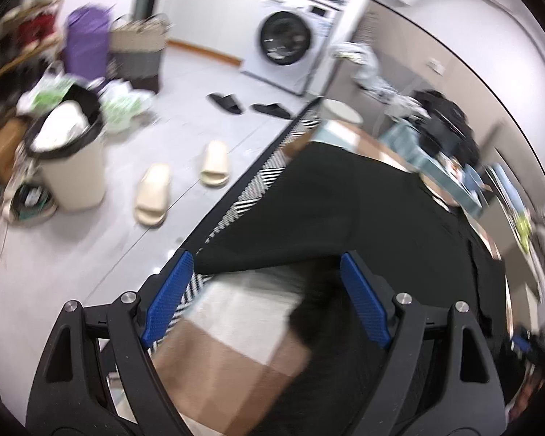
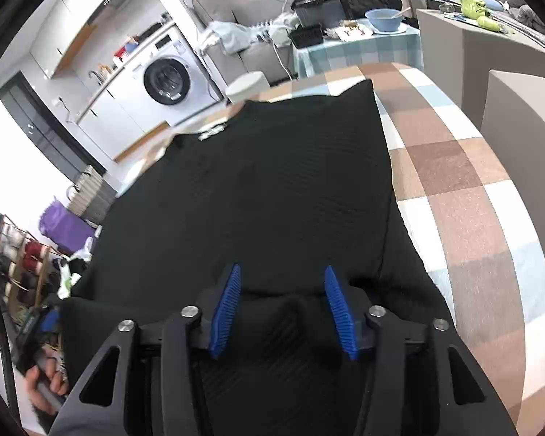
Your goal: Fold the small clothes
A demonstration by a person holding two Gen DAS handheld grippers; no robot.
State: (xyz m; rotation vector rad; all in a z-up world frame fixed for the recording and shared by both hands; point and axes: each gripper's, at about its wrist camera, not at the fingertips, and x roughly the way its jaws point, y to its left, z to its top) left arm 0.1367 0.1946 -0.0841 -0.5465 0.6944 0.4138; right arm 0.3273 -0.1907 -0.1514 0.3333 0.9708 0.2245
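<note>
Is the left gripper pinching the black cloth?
Apart. In the left wrist view the left gripper is wide open, and the black cloth edge lies between the fingers without either pressing it.

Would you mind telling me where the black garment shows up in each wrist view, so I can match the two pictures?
Left wrist: the black garment fills the centre-right, one edge between the open fingers of the left gripper.
Right wrist: it fills the centre, spread on the checked tablecloth, ahead of the open right gripper.
Shared landmark: the washing machine.
</note>
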